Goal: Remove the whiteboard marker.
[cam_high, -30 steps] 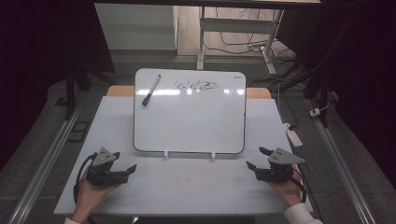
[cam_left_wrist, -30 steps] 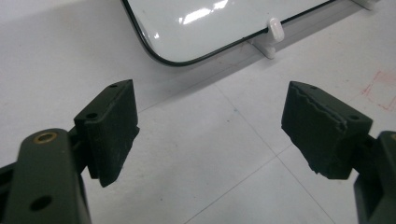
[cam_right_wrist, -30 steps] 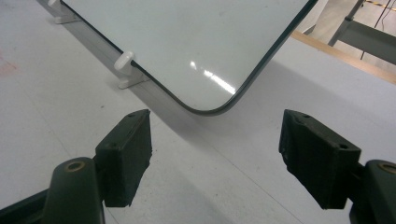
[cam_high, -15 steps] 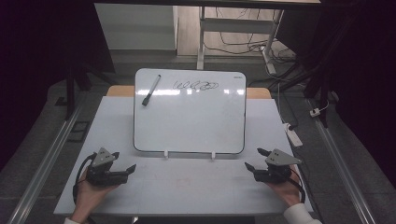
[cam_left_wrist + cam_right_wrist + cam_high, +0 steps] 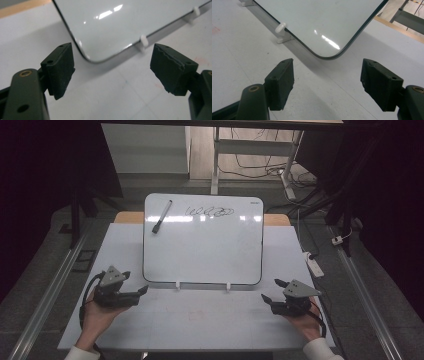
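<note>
whiteboard point(image 5: 202, 242) lies flat mid-bench point(image 5: 200, 320), scribble point(image 5: 210, 212) along its far edge, black marker point(image 5: 161, 216) resting on its far left corner. left tongs point(image 5: 142, 290) sit on the bench just beside the board's near left corner point(image 5: 92, 58), jaws wide apart and holding nothing. right tongs point(image 5: 265, 298) sit near the near right corner point(image 5: 329, 56), jaws likewise spread and empty, both pointing inward toward the board.
</note>
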Available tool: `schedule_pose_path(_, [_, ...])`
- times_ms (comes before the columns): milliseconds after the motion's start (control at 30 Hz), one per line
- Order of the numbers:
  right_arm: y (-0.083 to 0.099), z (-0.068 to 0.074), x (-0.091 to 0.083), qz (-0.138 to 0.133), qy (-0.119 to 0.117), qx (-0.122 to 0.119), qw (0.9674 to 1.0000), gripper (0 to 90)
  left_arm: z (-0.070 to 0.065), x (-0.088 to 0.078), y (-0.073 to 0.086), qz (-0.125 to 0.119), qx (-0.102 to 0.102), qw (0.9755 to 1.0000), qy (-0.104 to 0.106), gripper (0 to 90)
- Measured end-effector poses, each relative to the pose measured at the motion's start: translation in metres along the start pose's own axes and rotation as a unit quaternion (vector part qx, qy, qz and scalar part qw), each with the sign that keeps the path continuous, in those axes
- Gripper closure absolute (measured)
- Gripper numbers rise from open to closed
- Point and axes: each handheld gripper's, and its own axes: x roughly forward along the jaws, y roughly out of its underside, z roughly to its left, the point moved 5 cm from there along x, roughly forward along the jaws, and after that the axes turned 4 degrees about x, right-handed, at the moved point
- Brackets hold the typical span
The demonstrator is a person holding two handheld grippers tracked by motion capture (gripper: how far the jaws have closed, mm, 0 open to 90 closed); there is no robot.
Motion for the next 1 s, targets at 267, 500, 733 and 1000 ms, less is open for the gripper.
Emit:
schedule_pose_path(267, [0.0, 0.0, 0.001, 0.001, 0.002, 0.003, 1.0, 26.9, 0.012, 0.016, -0.05, -0.009, 0.004, 0.9999, 0.011, 20.7])
schedule_pose_path(500, [0.003, 0.0, 0.003, 0.007, -0.001, 0.0, 1.0, 27.2, 0.026, 0.036, -0.099, -0.008, 0.023, 0.9996, -0.012, 22.1])
schedule_pose_path(733, [0.005, 0.001, 0.005, 0.013, -0.002, -0.002, 0.9999, 27.5, 0.043, 0.053, -0.131, -0.002, 0.037, 0.9983, -0.045, 26.6])
schedule_pose_path(1000, [0.007, 0.002, 0.007, 0.02, -0.003, -0.005, 0.9998, 27.6, 0.056, 0.069, -0.157, 0.003, 0.057, 0.9954, -0.078, 32.7])
